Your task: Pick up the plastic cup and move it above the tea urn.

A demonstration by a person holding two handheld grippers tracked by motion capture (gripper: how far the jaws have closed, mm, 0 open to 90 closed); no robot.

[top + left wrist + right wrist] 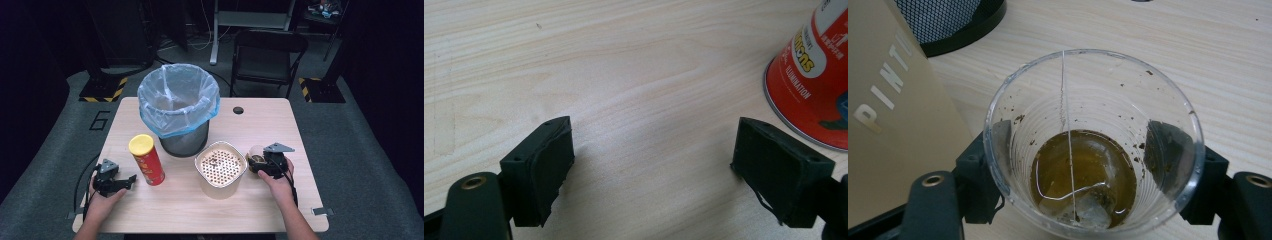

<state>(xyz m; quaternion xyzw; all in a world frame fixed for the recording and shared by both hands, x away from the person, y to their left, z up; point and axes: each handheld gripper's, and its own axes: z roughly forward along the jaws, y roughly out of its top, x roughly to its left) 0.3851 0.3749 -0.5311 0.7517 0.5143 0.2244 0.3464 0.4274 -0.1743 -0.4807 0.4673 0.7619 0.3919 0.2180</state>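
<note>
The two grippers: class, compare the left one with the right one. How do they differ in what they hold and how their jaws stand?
The left gripper is open with bare table between its jaws; the right gripper has its jaws against a clear plastic cup of brown liquid. The left gripper sits beside a red can; the right gripper sits beside a tan container. Both have black jaws.

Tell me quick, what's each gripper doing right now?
Left gripper: open, holding nothing, beside the red can.
Right gripper: closed on the clear plastic cup with a tea bag and brown liquid.
</note>
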